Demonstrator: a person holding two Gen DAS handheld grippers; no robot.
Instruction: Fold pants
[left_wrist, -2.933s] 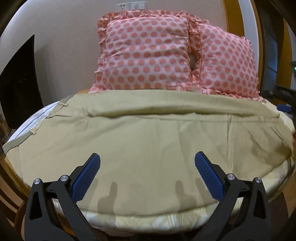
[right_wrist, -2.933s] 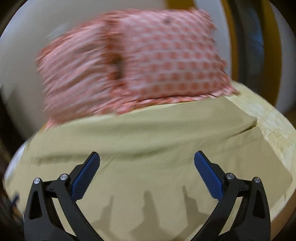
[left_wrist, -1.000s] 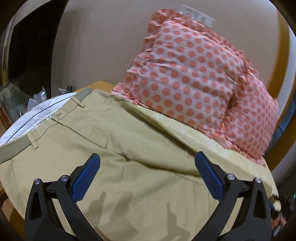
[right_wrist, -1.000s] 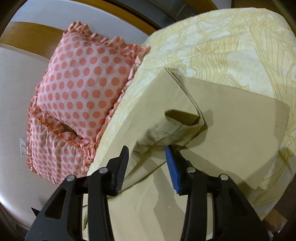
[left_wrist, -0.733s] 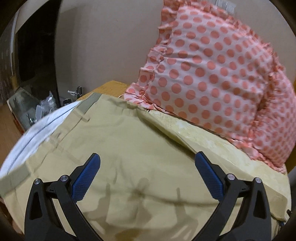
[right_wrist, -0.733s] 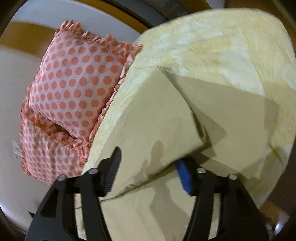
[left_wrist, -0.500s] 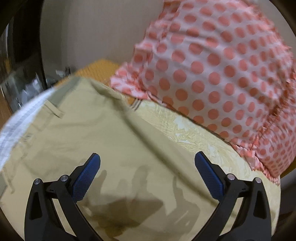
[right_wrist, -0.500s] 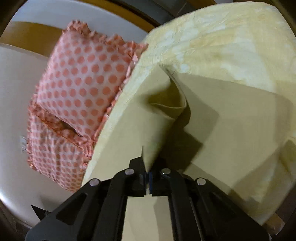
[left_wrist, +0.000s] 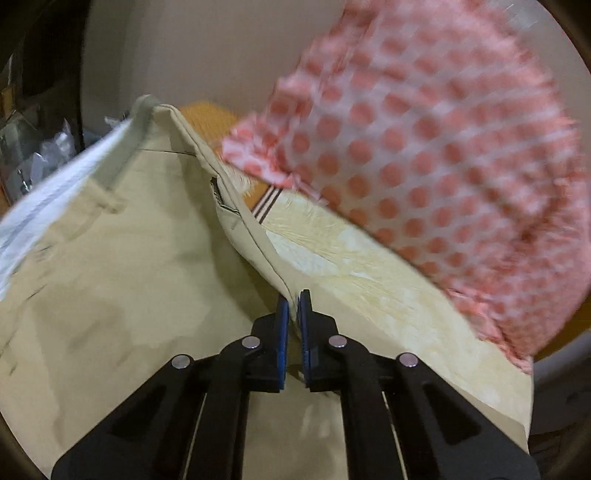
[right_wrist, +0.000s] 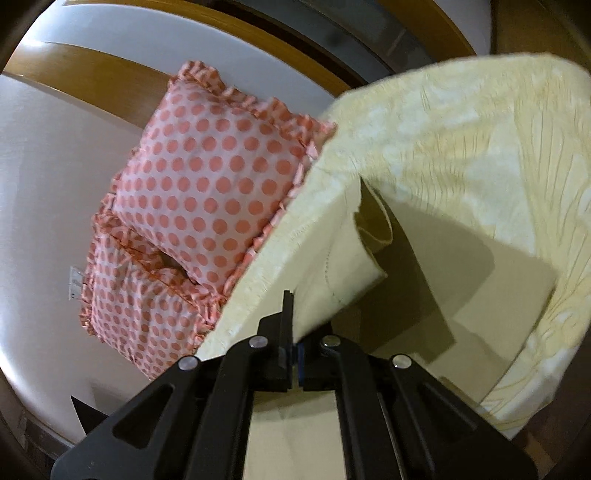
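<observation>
Khaki pants (left_wrist: 122, 258) lie on a bed with a pale yellow patterned cover (left_wrist: 369, 280). In the left wrist view my left gripper (left_wrist: 294, 301) is shut on the pants' far edge near the waistband and lifts it into a ridge. The white inner waistband (left_wrist: 55, 192) shows at left. In the right wrist view my right gripper (right_wrist: 293, 321) is shut on the far edge of a pant leg (right_wrist: 343, 266) near the hem, and the hem curls up off the lower leg (right_wrist: 461, 295).
Two pink polka-dot pillows (right_wrist: 207, 192) stand against the white wall at the head of the bed; one also shows in the left wrist view (left_wrist: 443, 147). A wooden bedside surface (left_wrist: 207, 114) and clutter (left_wrist: 48, 155) lie beyond the waistband.
Both grippers moved to the far edge of the pants. The right shut on the leg edge first, then the left shut on the waist-side edge. Both edges are now lifted.
</observation>
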